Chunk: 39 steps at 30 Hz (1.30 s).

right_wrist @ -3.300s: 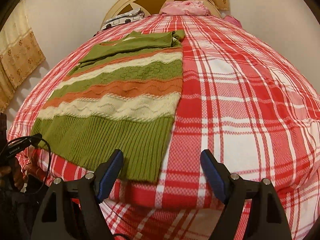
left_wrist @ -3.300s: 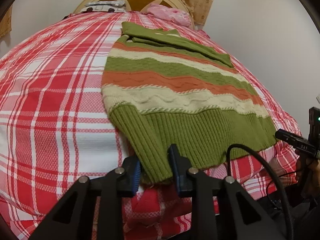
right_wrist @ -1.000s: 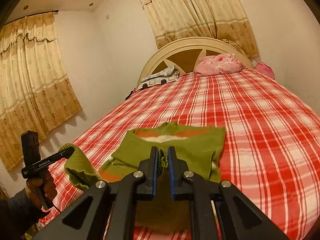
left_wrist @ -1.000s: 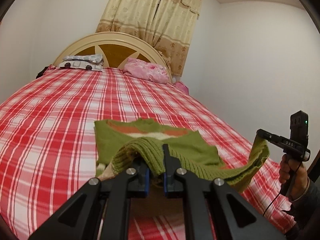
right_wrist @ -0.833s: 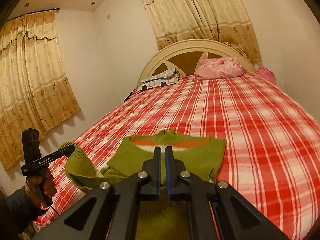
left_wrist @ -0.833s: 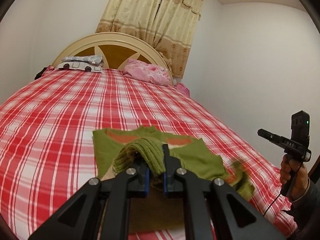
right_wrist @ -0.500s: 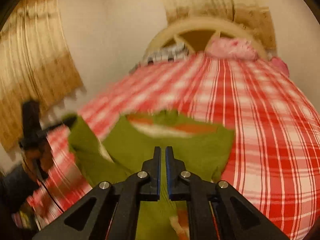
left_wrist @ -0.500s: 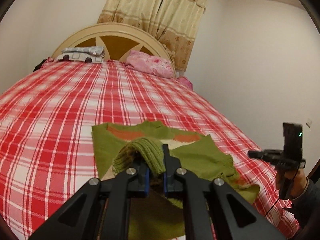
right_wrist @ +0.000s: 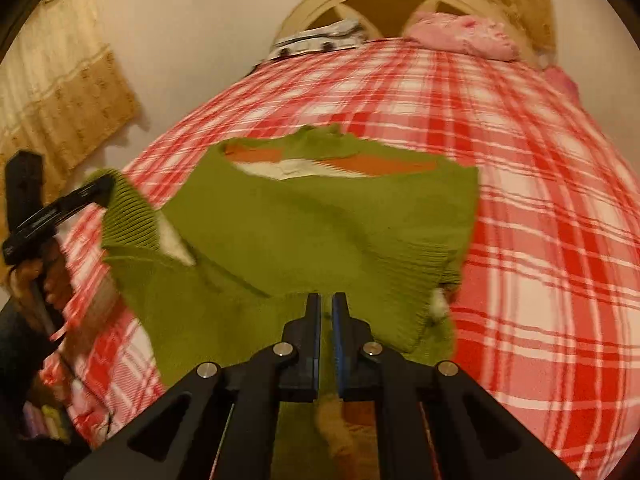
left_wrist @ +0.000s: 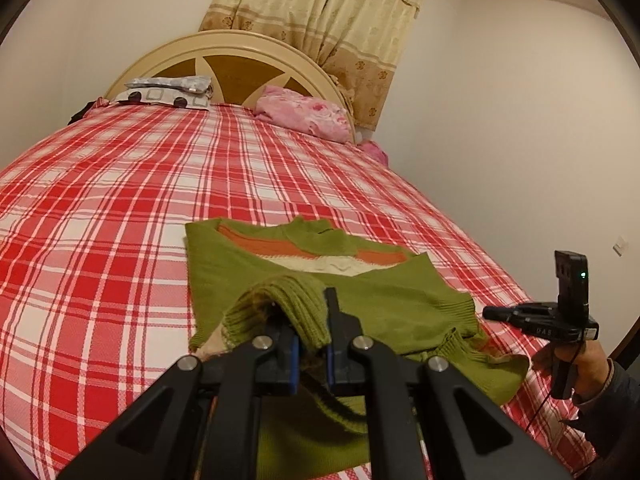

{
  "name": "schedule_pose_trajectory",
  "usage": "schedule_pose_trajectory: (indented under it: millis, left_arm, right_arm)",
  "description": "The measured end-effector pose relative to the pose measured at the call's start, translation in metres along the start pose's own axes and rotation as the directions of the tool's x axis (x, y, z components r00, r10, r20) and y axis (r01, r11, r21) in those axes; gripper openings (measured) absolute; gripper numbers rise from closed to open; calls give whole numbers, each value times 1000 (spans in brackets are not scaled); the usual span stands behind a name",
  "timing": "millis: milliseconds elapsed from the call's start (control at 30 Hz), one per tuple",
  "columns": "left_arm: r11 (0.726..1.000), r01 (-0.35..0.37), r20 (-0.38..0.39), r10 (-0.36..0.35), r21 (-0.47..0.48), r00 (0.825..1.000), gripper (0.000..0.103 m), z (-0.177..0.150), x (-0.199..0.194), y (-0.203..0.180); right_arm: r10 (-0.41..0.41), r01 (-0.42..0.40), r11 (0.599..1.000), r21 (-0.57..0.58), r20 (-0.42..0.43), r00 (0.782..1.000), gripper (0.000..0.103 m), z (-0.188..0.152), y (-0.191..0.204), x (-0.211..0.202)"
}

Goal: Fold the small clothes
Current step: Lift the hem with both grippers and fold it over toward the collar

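Green sweater (left_wrist: 256,268): folded over on plaid bedspread (left_wrist: 100,200), ribbed hem lifted.
Left gripper (left_wrist: 310,344): clamped on hem.
Right gripper (right_wrist: 326,312): jaws closed, nothing held, above sweater.

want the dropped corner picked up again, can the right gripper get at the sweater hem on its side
Probably yes: the right gripper hangs shut and empty just above the sweater, nothing between them. It must open first; the left gripper holds the other corner.
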<state>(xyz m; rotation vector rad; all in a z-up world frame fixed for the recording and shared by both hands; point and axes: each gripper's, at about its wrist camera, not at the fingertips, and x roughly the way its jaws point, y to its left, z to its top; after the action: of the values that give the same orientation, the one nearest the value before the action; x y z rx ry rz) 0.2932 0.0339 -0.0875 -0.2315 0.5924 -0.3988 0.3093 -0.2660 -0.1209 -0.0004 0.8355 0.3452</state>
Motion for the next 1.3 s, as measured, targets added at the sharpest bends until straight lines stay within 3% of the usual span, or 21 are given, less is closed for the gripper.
schedule_pose_trajectory:
  millis: [100, 167, 200, 233, 367, 667, 700, 733, 800, 933, 967, 1000, 1133, 1300]
  left_arm:
    - [1000, 7, 0, -7, 1, 1000, 10, -1, 0, -1]
    - [1000, 8, 2, -8, 3, 1000, 10, -1, -1, -1]
    - [1000, 8, 2, -8, 2, 1000, 10, -1, -1, 0]
    - [1000, 8, 2, -8, -2, 1000, 10, 0, -1, 1]
    - [1000, 5, 3, -5, -6, 1000, 10, 0, -2, 4]
    - [1000, 11, -1, -11, -9, 1000, 10, -1, 0, 5]
    - [1000, 10, -1, -10, -9, 1000, 10, -1, 0, 5]
    - [1000, 11, -3, -12, -10, 1000, 10, -1, 0, 6]
    - [1000, 14, -4, -14, -14, 1000, 10, -2, 1, 7]
    - [1000, 15, -6, -15, -16, 1000, 10, -3, 1, 8]
    - [1000, 15, -5, -15, -14, 1000, 10, -3, 1, 8]
    - [1000, 13, 0, -13, -12, 1000, 10, -3, 0, 8]
    - [999, 32, 17, -31, -40, 999, 10, 6, -4, 10]
    - [999, 25, 38, -24, -26, 999, 10, 27, -2, 11]
  right_arm:
    - [-11, 11, 1000, 10, 60, 998, 8, 4, -8, -12]
    - [40, -41, 999, 13, 67, 997, 59, 5, -10, -13]
    - [38, -38, 999, 8, 76, 996, 100, 5, -8, -13]
    - [55, -55, 998, 0, 78, 995, 102, 5, -5, -14]
    - [98, -97, 995, -22, 30, 995, 102, 8, 8, -4]
    - [41, -56, 990, -132, -115, 993, 100, 1, 34, 34]
    - [44, -63, 988, -139, -131, 990, 88, 1, 35, 38]
    - [41, -63, 987, -147, -145, 989, 62, 0, 36, 40]
    - [15, -43, 988, -150, -181, 983, 42, -3, 35, 50]
    - [54, -89, 984, -157, -210, 976, 40, -7, 38, 55]
    - [65, -98, 983, -157, -204, 977, 34, -6, 39, 53]
    - [65, -97, 983, -155, -198, 978, 8, -6, 39, 51]
    - [53, -71, 982, -174, -108, 993, 8, 5, 45, 32]
    - [-5, 13, 984, -176, 46, 999, 8, 48, 33, -8]
